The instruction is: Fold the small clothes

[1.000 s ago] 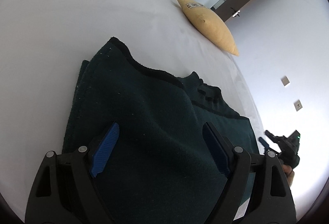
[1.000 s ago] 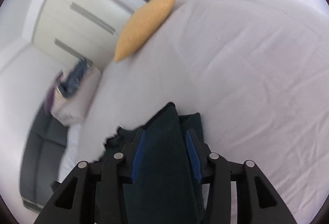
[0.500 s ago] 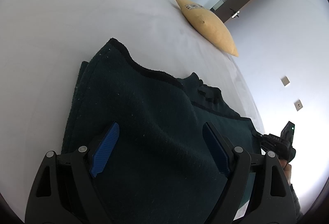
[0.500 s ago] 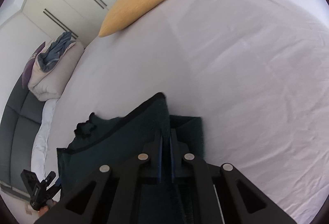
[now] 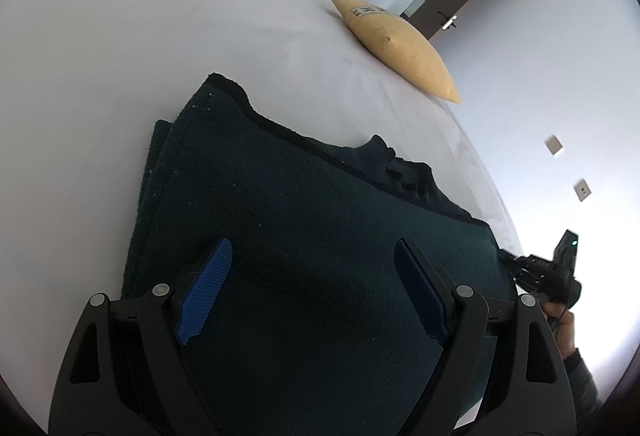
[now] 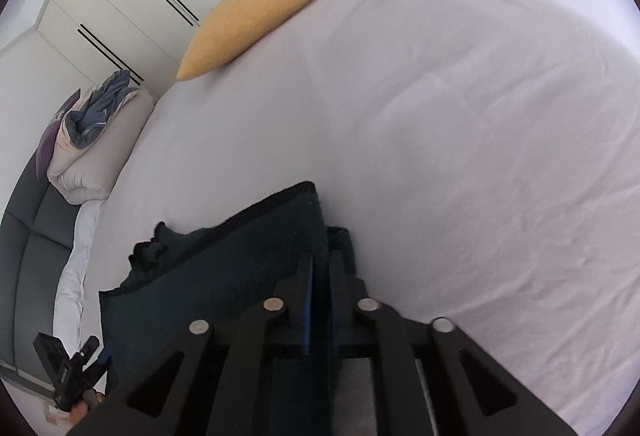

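The right gripper (image 6: 320, 288) has its 2 fingers nearly together on a thin raised fold of the dark green garment (image 5: 304, 236). The cloth runs up between the blue pads, and although the jaws are easing open a touch, the pads look to be pressing on it. The left gripper (image 5: 308, 288) hovers over the near part of the same garment with its 2 fingers spread wide, nothing clamped between them, and whether the tips touch the cloth cannot be told.

The garment lies on the white bed (image 6: 480, 115), already doubled at least once: a second layer shows along its far edge, with a black trim and a ruffled bit (perhaps a collar) poking out.

The step in hand looks like taking hold of the edges for the next fold. To do it well, I judge the right gripper's hold should firm up before any lift, since a loosening pinch on thick fleece-like cloth could slip off the top layer alone. The left gripper should settle on the matching edge on its own side, closing over all layers, so both corners rise level and the fold lands square.

Farther off, a yellow cushion (image 5: 400, 43) rests near the bed's far edge, well apart from the garment and no obstacle. Beyond it stand wardrobe doors (image 6: 120, 11).
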